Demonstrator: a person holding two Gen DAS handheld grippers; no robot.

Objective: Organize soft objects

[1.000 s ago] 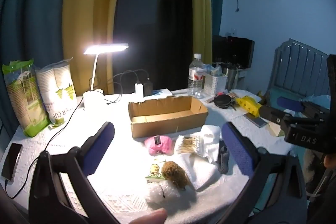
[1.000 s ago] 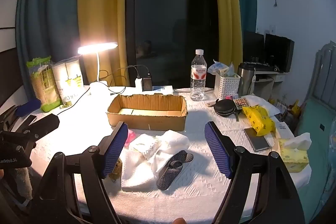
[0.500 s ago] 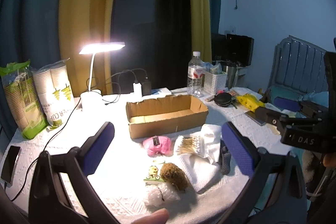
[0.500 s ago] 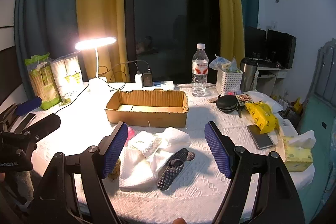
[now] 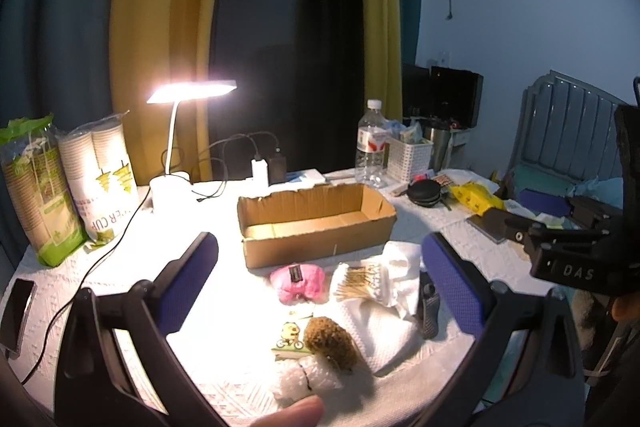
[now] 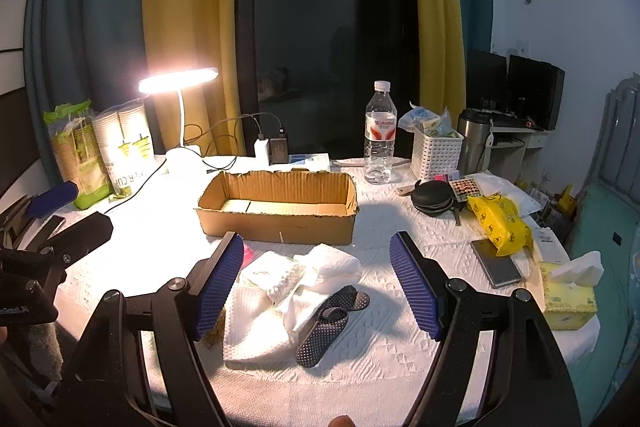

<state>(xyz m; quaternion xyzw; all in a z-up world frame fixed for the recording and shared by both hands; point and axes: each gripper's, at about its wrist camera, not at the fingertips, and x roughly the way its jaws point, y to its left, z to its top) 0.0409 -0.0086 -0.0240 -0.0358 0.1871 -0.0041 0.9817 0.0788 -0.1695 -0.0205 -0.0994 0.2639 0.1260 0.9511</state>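
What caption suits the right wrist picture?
Open right gripper hovers over white towel and dark insoles before an empty cardboard box.

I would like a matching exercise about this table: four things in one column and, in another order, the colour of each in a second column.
Things:
1. plush toy
2. cardboard box
3. insoles
4. towel

Colours:
a. white
b. dark with dots
c. pink
d. brown

Pairs: 1-c, 2-d, 3-b, 4-a
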